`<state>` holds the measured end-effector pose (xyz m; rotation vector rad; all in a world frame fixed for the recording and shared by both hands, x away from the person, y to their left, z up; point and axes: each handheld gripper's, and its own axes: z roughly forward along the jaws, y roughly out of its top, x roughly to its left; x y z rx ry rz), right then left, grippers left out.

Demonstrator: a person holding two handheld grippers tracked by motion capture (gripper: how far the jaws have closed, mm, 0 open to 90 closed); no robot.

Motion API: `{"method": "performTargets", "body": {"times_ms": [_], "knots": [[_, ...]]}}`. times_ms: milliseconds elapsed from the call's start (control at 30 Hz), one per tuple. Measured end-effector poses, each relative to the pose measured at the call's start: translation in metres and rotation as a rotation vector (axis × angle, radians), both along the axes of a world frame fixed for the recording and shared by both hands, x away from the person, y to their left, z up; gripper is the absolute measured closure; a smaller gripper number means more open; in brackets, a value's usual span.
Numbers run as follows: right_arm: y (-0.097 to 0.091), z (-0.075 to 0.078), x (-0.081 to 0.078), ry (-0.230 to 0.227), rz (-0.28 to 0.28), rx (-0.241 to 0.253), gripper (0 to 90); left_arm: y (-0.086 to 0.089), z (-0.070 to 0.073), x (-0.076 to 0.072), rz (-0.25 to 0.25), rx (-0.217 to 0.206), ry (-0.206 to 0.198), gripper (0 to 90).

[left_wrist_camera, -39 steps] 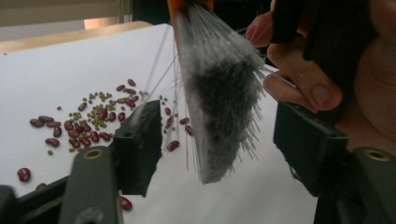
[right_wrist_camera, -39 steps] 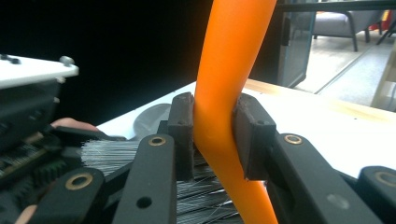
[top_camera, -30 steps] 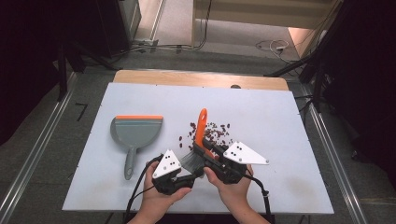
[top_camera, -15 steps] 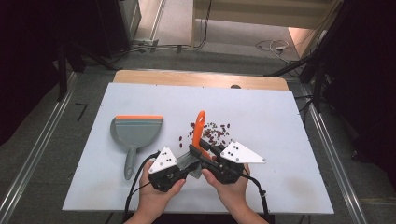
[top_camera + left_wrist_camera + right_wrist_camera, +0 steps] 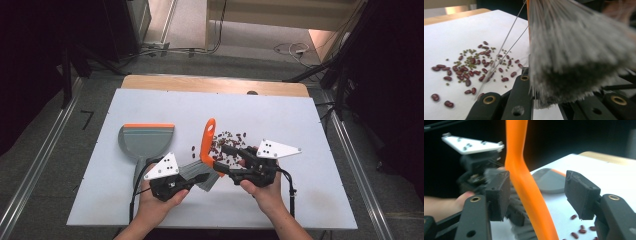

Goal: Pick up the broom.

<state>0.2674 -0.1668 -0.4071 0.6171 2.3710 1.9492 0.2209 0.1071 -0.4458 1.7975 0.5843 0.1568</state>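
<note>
Fingers first: on the left gripper (image 5: pixel 199 178) they are squeezed tight on the grey bristles (image 5: pixel 574 62) of the little brush, down near the front of the table. In the left gripper view the bristles bunch up right above the black jaws, so that grip looks firm.

Next comes the brush's orange handle (image 5: pixel 207 142), sticking up and leaning a bit. It stands between the two jaws of the right gripper (image 5: pixel 226 159). Those jaws have just been opening. In the right gripper view one pad (image 5: pixel 498 195) is touching or nearly touching the handle, and the other pad (image 5: pixel 580 195) is well apart from it, so this gripper is not squeezing it now.

Far left on the white table (image 5: pixel 310 200) lies the grey dustpan (image 5: pixel 145 141) with its orange edge. The beans (image 5: pixel 227 142) are scattered to the right of the handle, with tiny green ones mixed in.

I think the brush is being passed or re-gripped. To do it well, the left gripper should keep hold until the right one closes on the middle of the handle. Bristles bend, so the brush could flop. Lifting it a little would stop the bristles flicking beans away.
</note>
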Motion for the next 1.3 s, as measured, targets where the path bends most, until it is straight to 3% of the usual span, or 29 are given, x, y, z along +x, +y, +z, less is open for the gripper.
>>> {"method": "performTargets", "body": {"times_ms": [167,367,500,700,867,1033,1300], "knots": [[-0.004,-0.002,0.004,0.017,0.089,-0.028,39.7,0.004,0.001,0.000,-0.079,-0.021,-0.013,86.0],[-0.005,-0.006,0.008,0.074,0.217,0.039,44.4,0.002,0.002,-0.001,-0.182,-0.044,-0.006,86.0],[0.001,-0.006,0.004,0.078,0.299,0.049,45.5,0.000,0.001,-0.002,-0.225,-0.056,0.003,85.9],[0.015,-0.008,-0.003,0.081,0.370,0.012,51.2,-0.002,0.002,-0.002,-0.255,-0.067,0.010,85.9],[0.018,-0.009,-0.004,0.092,0.370,0.015,55.8,-0.002,0.001,-0.001,-0.282,-0.084,0.028,85.9],[0.019,-0.010,-0.006,0.078,0.354,0.015,66.9,-0.003,0.001,-0.001,-0.306,-0.099,0.043,85.8],[0.018,-0.007,-0.010,0.062,0.353,0.009,68.8,-0.003,-0.001,0.001,-0.332,-0.130,0.066,81.2]]}}
